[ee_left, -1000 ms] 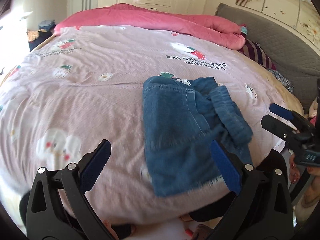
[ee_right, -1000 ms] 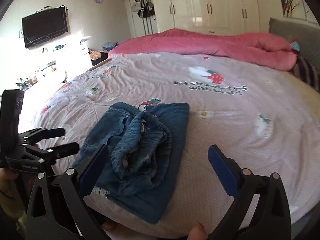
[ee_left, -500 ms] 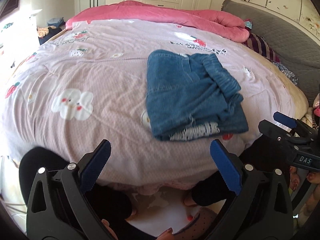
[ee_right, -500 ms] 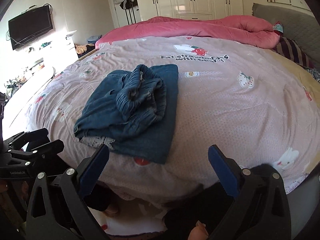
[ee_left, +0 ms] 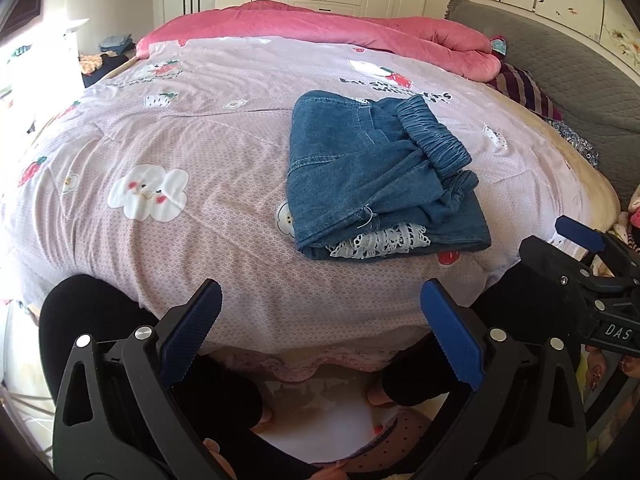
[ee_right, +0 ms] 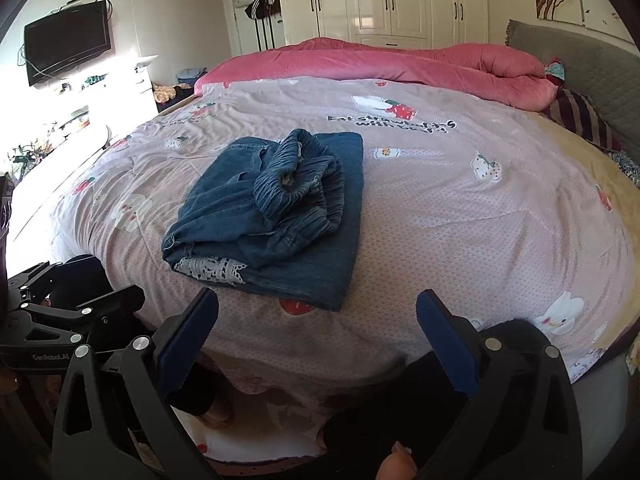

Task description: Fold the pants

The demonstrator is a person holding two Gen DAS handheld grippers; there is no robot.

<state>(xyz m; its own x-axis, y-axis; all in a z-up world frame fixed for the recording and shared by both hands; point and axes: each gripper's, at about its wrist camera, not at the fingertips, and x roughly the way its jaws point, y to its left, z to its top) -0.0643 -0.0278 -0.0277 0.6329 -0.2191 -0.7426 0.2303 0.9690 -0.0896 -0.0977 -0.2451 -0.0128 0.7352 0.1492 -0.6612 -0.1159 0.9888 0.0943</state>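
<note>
The blue denim pants (ee_left: 372, 176) lie folded in a thick bundle on the pink patterned bedspread (ee_left: 180, 152), elastic waistband on top and a white lace hem at the near edge. In the right wrist view the pants (ee_right: 276, 208) lie near the bed's front edge. My left gripper (ee_left: 320, 332) is open, held off the bed's near edge, below and short of the pants. My right gripper (ee_right: 318, 338) is also open and empty, likewise back from the bed edge. Neither touches the fabric. The right gripper (ee_left: 580, 248) shows at the far right of the left wrist view.
A rolled pink duvet (ee_left: 340, 28) lies across the far side of the bed, with a grey headboard (ee_left: 560, 68) and striped pillow (ee_left: 524, 92) to the right. The person's dark-clothed legs (ee_left: 100, 320) stand against the bed edge. A wall TV (ee_right: 66, 42) and white wardrobes (ee_right: 384, 0) stand behind.
Both grippers have pulled back and away from the bed, so the folded pants look farther off. The pants lie still; both grippers stayed open.
</note>
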